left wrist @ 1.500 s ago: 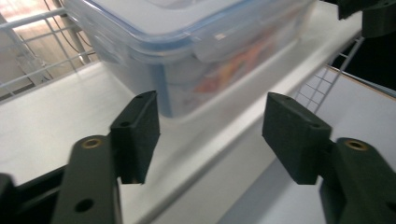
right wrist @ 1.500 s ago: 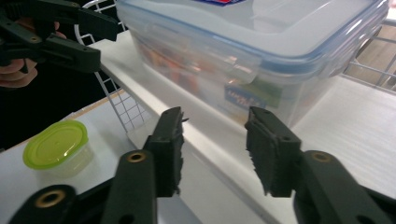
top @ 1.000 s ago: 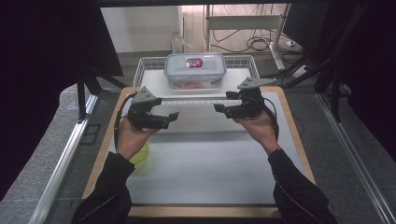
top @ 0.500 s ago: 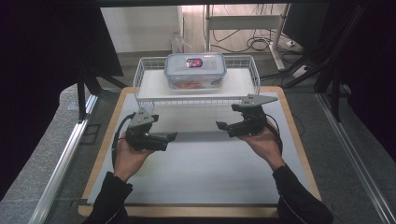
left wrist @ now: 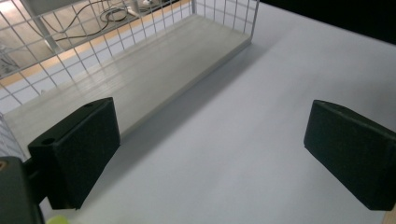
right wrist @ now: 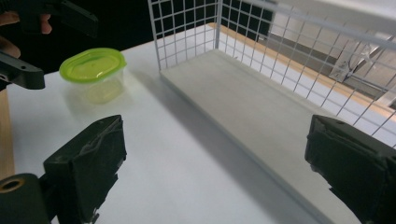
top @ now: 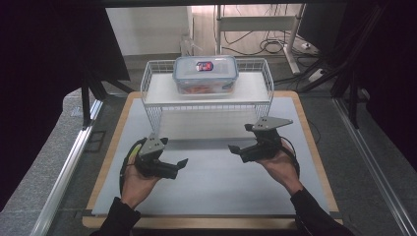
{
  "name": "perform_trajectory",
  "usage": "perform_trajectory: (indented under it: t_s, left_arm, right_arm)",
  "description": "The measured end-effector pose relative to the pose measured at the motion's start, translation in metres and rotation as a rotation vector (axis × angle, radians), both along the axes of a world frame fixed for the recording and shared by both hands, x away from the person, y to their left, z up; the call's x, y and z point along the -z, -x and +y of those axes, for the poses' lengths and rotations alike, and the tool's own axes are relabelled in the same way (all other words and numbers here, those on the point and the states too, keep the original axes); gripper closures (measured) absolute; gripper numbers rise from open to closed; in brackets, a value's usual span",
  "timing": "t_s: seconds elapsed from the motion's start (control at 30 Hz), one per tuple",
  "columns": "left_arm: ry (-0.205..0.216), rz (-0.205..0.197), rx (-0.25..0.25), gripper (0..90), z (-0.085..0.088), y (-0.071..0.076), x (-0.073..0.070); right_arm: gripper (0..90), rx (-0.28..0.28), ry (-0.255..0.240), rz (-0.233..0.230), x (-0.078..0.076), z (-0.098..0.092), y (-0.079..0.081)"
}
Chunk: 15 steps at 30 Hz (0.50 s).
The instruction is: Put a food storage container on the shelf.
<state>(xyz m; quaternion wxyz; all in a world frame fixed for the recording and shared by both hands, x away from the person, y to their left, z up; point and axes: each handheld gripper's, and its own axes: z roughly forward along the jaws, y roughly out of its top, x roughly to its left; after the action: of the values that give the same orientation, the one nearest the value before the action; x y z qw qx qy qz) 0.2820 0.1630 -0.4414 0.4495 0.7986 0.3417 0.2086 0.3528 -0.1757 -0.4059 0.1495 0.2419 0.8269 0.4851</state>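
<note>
Both tongs, left (top: 181,163) and right (top: 235,149), hang released and empty before the wire rack (top: 158,115). We judge nothing begun: the clear lidded box (top: 205,73) sits atop that rack, the green-lidded tub (right wrist: 95,73) left of it, both untouched.

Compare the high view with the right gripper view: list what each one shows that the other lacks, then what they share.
High view alone: the clear lidded container on the top shelf of the wire rack, the wooden table edge all round the white mat, and the right hand-held gripper with its hand.

Right gripper view alone: the small green-lidded tub standing on the mat, clearly seen, and the rack's lower board up close.

Shared: the wire rack, the white mat, and the left hand-held gripper, jaws apart.
</note>
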Motion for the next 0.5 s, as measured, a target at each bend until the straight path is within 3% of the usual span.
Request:
perform_trajectory:
  t_s: [0.1, 0.5]
  left_arm:
    - [-0.011, 0.0, 0.0, 2.4, 0.001, 0.006, 0.008]
    - [0.036, 0.007, -0.004, 0.6, 0.007, 0.031, 0.038]
  right_arm:
    - [2.8, 0.002, -0.002, 0.013, 0.006, -0.001, 0.006]
    - [1.4, 0.013, 0.005, 0.035, 0.034, -0.012, 0.03]
